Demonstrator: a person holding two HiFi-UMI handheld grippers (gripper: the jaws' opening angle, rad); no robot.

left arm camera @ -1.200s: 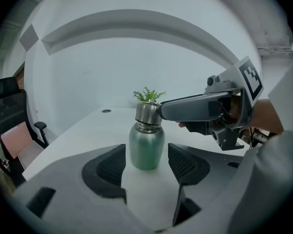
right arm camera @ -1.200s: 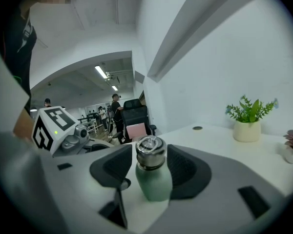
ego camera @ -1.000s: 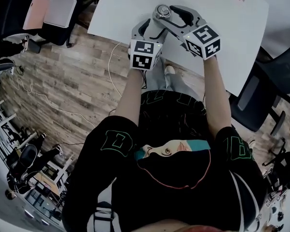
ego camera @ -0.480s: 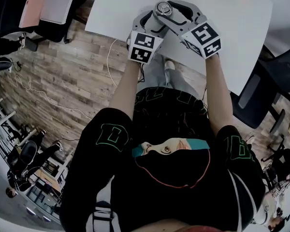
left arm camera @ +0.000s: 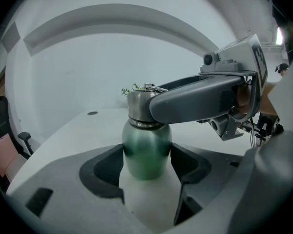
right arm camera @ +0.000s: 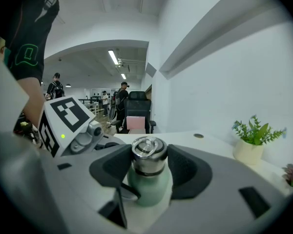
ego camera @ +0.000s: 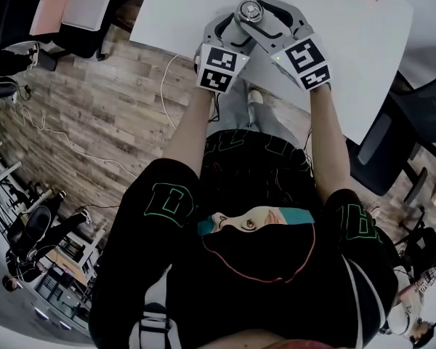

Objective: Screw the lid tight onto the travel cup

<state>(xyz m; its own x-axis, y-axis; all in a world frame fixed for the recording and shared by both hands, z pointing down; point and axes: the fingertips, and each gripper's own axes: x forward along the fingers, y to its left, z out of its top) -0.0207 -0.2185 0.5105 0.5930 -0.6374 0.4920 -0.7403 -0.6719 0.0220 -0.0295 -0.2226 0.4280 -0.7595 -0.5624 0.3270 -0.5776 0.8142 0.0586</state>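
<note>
**Speaker one:** Where is the travel cup [right arm camera: 149, 186]?

**Speaker two:** It is upright over the white desk [ego camera: 349, 42], between the two hand-held tongs.

**Speaker one:** What are the left tongs [left arm camera: 146, 160] doing?

**Speaker two:** They are clamped on the cup's green body, one dark pad against each side.

**Speaker one:** And the right tongs [right arm camera: 147, 165]?

**Speaker two:** They reach in from the opposite side (higher up) and are closed on the steel lid [right arm camera: 148, 152]. The lid sits on the cup's neck and has a ring on top.

**Speaker one:** Anything else?

**Speaker two:** A small potted plant [right arm camera: 254, 140] stands well apart, farther along the desk.
</note>
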